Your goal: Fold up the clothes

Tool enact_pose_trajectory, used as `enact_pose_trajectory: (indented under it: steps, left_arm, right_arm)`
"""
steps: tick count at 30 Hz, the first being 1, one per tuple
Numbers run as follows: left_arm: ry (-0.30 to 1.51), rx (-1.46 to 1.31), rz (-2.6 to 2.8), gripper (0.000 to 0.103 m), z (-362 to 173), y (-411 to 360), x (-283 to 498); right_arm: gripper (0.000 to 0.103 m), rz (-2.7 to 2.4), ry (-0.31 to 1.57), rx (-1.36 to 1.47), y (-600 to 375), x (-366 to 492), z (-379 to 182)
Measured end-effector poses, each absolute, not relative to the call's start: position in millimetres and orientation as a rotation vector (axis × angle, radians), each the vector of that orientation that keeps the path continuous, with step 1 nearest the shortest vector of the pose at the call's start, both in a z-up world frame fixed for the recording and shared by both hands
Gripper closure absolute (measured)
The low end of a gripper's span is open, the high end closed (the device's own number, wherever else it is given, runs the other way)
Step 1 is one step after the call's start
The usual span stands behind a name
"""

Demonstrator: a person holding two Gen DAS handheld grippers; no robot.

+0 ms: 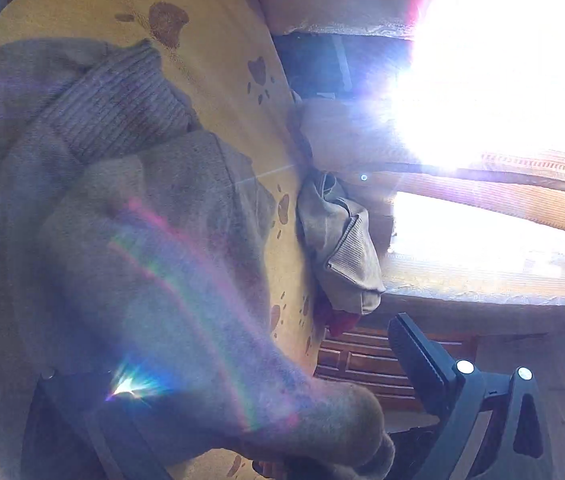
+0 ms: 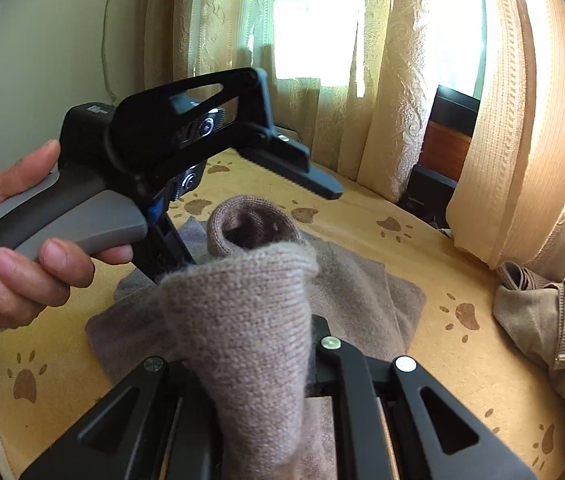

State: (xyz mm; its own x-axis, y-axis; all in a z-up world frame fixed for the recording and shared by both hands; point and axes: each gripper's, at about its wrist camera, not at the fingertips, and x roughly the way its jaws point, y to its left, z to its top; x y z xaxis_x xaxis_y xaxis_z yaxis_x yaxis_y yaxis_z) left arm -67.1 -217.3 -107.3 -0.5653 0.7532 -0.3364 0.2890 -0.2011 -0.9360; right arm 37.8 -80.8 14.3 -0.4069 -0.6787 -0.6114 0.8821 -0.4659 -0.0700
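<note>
Folding is underway on a taupe knit sweater [image 2: 346,280], and we've got it spread over a yellow paw-print cover [image 2: 462,248] on what looks like a bed or cushion. From the right wrist view, a thick fold of the knit [image 2: 250,328] rises straight up toward the camera and runs down between the fingers of the right gripper [image 2: 258,364]; those fingers are pinched together on it, with fabric filling the gap. Behind that fold a rolled tube of the same knit [image 2: 250,224], maybe a sleeve or the collar, sits open-ended on the flat part of the sweater.

The left gripper [image 2: 242,212] shows up in the same view, held by a hand [image 2: 30,248] around its grey handle. Its upper finger [image 2: 298,168] sticks out above the sweater and the lower one goes down behind the fold, so the fingers stand spread apart. In the left wrist view, fabric drapes across the space between them and one finger [image 1: 422,356] stands clear of the cloth off to the right; we can't tell if the other touches it, since glare washes a lot out there.

Off to the side, a second tan garment with ribbed cuffs [image 2: 542,320] lies bunched at the cover's edge, near cream curtains [image 2: 402,80] and a bright window.
</note>
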Motion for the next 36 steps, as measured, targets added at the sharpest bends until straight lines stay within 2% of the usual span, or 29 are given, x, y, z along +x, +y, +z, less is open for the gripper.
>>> enact_pose_trajectory:
  steps: [8,13,15,17,18,26,36]
  left_arm:
    - [-1.822,-1.176,1.760,0.000,-128.0,-218.1,-84.1]
    - [-1.754,-1.134,1.835,0.001,-121.7,-218.1,-87.3]
    - [-1.723,-1.133,1.888,0.017,-118.0,-219.9,-85.2]
    - [-1.711,-1.152,1.909,0.077,-121.4,-223.4,-86.2]
    - [-1.707,-1.158,1.916,0.086,-123.6,-224.8,-86.9]
    - [-1.707,-1.107,1.878,0.088,-135.8,-230.1,-96.9]
    - [-1.554,-1.012,2.056,0.088,-79.6,-278.4,-87.5]
  right_arm:
    - [0.092,-2.003,0.496,0.592,-78.1,46.4,17.4]
    - [0.092,-1.998,0.522,0.588,-78.6,51.9,11.6]
    - [0.092,-1.995,0.535,0.583,-80.4,54.7,9.6]
    - [0.092,-1.995,0.548,0.577,-81.7,57.6,8.0]
    - [0.092,-1.999,0.556,0.573,-81.9,58.5,7.0]
    - [0.092,-2.031,0.610,0.567,-86.9,61.5,-1.2]
    - [0.092,-2.051,0.690,0.430,-135.0,85.6,16.2]
